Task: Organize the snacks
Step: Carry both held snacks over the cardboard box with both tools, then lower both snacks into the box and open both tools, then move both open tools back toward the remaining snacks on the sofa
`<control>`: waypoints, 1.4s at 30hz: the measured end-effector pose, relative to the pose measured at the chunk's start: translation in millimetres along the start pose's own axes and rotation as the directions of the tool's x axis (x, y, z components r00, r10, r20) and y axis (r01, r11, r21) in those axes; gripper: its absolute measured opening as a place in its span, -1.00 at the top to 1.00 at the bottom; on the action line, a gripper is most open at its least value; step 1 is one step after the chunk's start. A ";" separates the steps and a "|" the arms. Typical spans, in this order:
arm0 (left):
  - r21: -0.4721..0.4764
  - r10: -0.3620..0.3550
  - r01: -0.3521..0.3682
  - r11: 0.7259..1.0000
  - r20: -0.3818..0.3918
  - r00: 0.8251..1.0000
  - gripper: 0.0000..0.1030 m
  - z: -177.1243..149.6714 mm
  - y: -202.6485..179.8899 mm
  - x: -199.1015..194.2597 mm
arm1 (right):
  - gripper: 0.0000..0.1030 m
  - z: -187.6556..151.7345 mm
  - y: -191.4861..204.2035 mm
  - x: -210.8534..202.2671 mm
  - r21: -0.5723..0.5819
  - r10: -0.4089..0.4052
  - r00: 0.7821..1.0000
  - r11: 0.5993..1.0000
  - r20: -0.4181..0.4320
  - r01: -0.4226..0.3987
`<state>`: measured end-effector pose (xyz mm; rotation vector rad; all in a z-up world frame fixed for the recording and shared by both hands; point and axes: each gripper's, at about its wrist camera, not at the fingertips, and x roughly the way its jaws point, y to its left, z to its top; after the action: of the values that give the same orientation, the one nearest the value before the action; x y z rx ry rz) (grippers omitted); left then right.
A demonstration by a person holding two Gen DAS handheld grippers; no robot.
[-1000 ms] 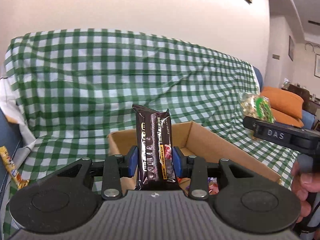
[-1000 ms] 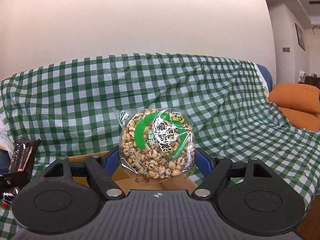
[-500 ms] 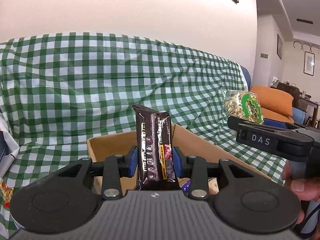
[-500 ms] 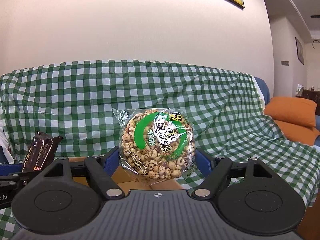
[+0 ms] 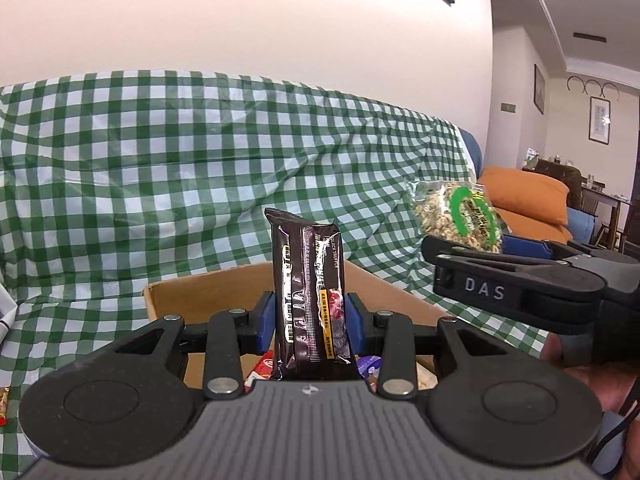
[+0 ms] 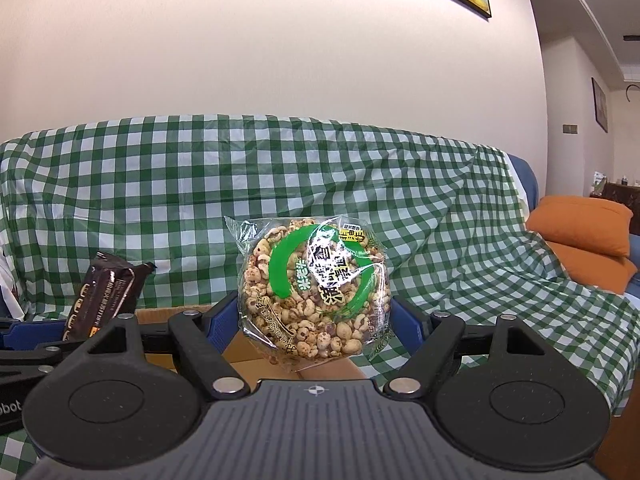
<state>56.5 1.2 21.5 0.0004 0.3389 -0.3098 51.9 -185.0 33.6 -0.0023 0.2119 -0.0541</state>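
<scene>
My left gripper (image 5: 310,320) is shut on a dark brown chocolate bar wrapper (image 5: 308,280) held upright above an open cardboard box (image 5: 208,300) that holds other snacks. My right gripper (image 6: 312,320) is shut on a clear round pack of puffed grain cake with a green ring (image 6: 314,292), held over the box's edge (image 6: 256,356). In the left wrist view the right gripper (image 5: 520,280) and its pack (image 5: 456,216) are at the right. The chocolate bar (image 6: 104,296) shows at the left of the right wrist view.
The box sits on a sofa covered with a green and white checked cloth (image 5: 160,180). Orange cushions (image 6: 588,240) lie at the far right. A yellow snack wrapper (image 5: 3,404) lies on the cloth at the left edge. A white wall is behind.
Both grippers have tilted upward and shifted right with their snacks still held. The right gripper has come closer to the left one over the box.
</scene>
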 end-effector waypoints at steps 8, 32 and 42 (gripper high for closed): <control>0.011 -0.015 0.015 1.000 -0.034 0.999 -0.18 -4.2 -4.0 6.4 | -0.57 -2.2 7.3 6.6 -0.034 -0.013 0.999 0.999 -0.033 0.012; -0.144 0.247 -0.260 0.955 -0.099 0.964 0.48 2.3 83.9 -35.8 | 0.08 -9.0 71.3 -3.2 -0.081 0.121 0.988 0.988 -0.097 -0.129; -0.255 0.316 -0.351 0.901 -0.168 0.934 0.48 6.2 136.9 -41.5 | 0.15 -14.8 80.2 1.8 -0.113 0.131 0.983 0.983 -0.125 -0.145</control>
<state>62.2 143.7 33.9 -0.2017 0.4961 0.0835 54.8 -104.9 18.1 -0.1065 0.3323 0.0978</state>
